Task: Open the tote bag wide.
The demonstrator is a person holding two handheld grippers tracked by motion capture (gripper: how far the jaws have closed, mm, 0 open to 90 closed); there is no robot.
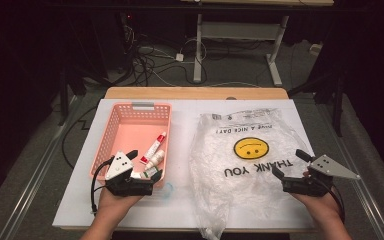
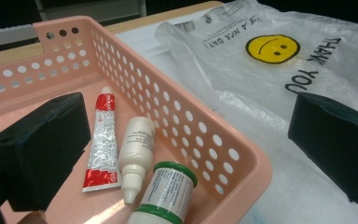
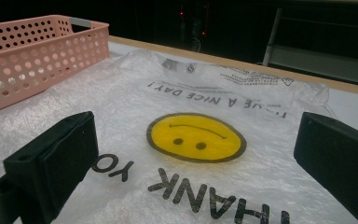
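A: Count it off for me, what's on the table?

B: One pink basket on the left, one plastic bag lying flat on the right, and three small things inside the basket.

A: Name the three.

B: One red-and-white tube, one white dropper bottle just beside it, and one white bottle with green rings at the near corner. All three lie down on the basket floor, bunched against the wall nearest the bag.

A: And the grippers?

B: Two. The left gripper hangs over the basket's near right corner, jaws wide apart, nothing between them. In the left gripper view one jaw stands over the basket floor and the other out over the bag side, with the basket wall between.

A: The right one?

B: The right gripper sits at the bag's right edge, jaws spread wide too, holding nothing.

A: How does the bag look?

B: Thin, crinkled, see-through white. A yellow smiley face sits in the middle, with black "THANK YOU" lettering toward the person and smaller print at the far end.
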